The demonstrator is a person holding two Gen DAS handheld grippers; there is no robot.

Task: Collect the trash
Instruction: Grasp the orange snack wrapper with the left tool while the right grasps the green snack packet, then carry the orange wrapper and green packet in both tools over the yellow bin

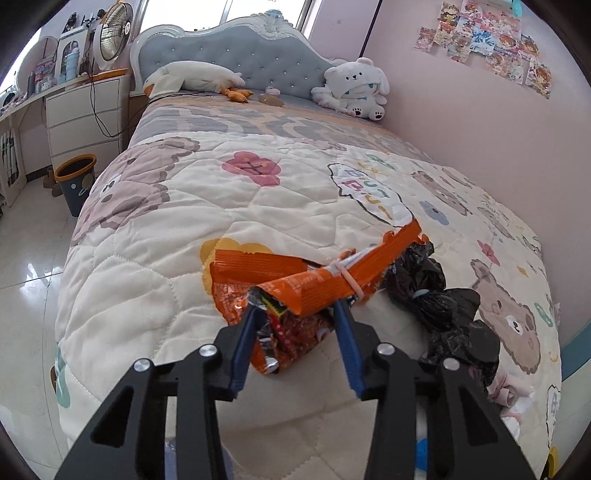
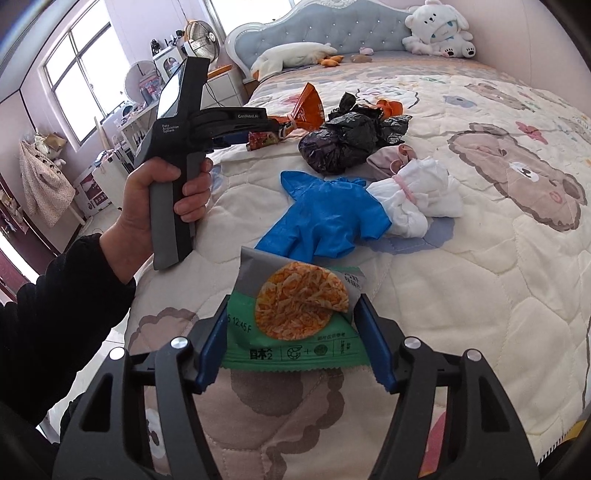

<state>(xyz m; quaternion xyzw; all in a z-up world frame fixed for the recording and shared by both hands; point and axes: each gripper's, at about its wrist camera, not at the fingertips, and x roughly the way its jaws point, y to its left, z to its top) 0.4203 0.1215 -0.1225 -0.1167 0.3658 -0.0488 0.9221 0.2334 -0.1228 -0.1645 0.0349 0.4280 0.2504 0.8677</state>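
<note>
On the bed quilt [image 1: 258, 206] lies trash. My left gripper [image 1: 297, 310] has its jaws around the end of an orange snack wrapper bundle [image 1: 332, 273] tied with a rubber band; whether they press it is unclear. Black plastic bags [image 1: 436, 291] lie to its right. My right gripper [image 2: 291, 310] has its blue fingers on both sides of a green and grey snack packet [image 2: 295, 314] lying on the quilt. Beyond it lie a blue glove [image 2: 328, 218], white crumpled tissue [image 2: 421, 195], the black bags [image 2: 343, 144] and the orange wrappers [image 2: 308, 107]. The left gripper [image 2: 258, 134] shows there too.
A dark bin with an orange rim [image 1: 75, 181] stands on the tiled floor left of the bed. White drawers [image 1: 85, 118] and a fan [image 1: 112, 33] stand behind it. A plush goose [image 1: 192, 77] and plush bear [image 1: 354, 90] lie at the headboard. A pink wall runs along the right.
</note>
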